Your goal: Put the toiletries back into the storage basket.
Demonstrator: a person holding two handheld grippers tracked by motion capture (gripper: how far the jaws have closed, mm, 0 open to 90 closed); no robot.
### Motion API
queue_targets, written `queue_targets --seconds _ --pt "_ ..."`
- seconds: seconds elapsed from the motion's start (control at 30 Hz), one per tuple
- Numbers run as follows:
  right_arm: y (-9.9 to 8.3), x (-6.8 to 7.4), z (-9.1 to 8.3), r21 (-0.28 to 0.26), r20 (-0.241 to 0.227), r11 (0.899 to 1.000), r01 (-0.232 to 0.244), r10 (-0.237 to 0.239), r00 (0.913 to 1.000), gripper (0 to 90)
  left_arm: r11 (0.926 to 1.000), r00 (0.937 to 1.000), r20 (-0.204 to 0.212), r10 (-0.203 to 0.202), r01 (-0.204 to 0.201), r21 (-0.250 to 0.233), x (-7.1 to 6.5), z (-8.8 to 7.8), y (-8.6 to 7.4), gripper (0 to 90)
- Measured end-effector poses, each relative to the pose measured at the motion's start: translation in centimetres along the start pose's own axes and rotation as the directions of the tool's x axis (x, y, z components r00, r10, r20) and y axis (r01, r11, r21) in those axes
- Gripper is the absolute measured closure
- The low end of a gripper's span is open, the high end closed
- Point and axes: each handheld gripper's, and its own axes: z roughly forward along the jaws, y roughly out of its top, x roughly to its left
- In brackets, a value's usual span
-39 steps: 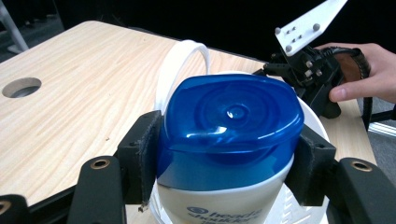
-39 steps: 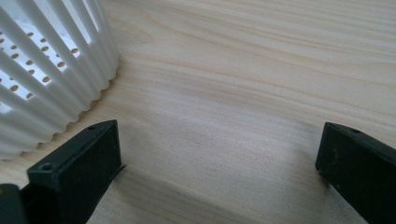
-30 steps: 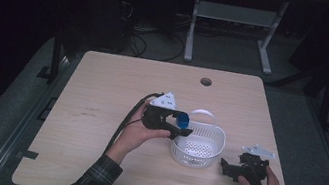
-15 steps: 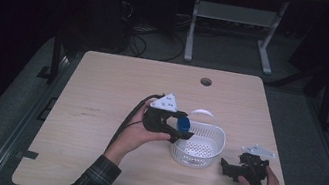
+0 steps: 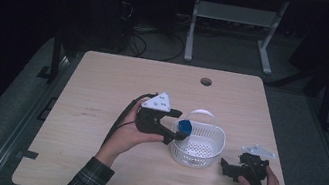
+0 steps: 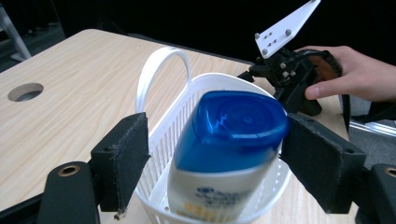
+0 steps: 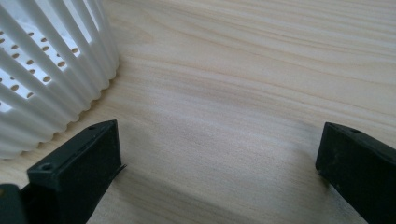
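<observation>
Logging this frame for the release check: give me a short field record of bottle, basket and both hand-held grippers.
bottle: blue-capped shampoo bottle, standing tilted inside the basket, cap up
basket: white slotted basket with a loop handle, on the wooden table
left hand-held gripper: jaws have just been opening; bottle cap between them, gap at the left pad, contact at the right pad unclear
right hand-held gripper: open, nothing between the jaws, low over the table beside the basket
grip on bottle: released or nearly so

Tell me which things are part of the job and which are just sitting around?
Part of the job:
- shampoo bottle with a blue cap, standing in the basket
- white basket
- left claw, which has just been opening around the bottle

Just around:
- right claw, open, resting on the table
- metal stand behind the table
</observation>
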Motion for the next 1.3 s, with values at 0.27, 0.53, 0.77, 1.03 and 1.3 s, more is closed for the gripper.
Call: queue_targets --seconds 0.27,0.53,0.77,1.03,1.3 --pt "0.0 0.0 0.0 0.001 -0.001 1.0 0.002 -0.002 1.0 0.0 1.0 0.998 -0.063 -0.007 0.007 0.004 -0.2 -2.1 -1.2 22.6" --pt "0.0 0.0 0.0 0.0 -0.002 1.0 0.004 -0.004 1.0 0.0 0.9984 0.9881 -0.154 -0.012 0.02 0.052 0.2 -4.3 -3.4 22.8" --pt "0.0 0.0 0.0 0.0 -0.001 1.0 0.004 -0.004 1.0 0.0 0.9931 0.9774 -0.206 -0.047 0.068 0.096 0.7 -5.3 -6.2 23.0" --pt "0.0 0.0 0.0 0.0 -0.001 1.0 0.003 -0.003 1.0 0.0 0.9862 0.9592 -0.267 -0.093 0.126 0.108 1.2 -6.7 -9.1 23.0" --pt "0.0 0.0 0.0 0.0 -0.001 1.0 0.004 -0.004 1.0 0.0 0.9742 0.935 -0.33 -0.128 0.181 0.134 1.8 -8.6 -11.9 23.0"
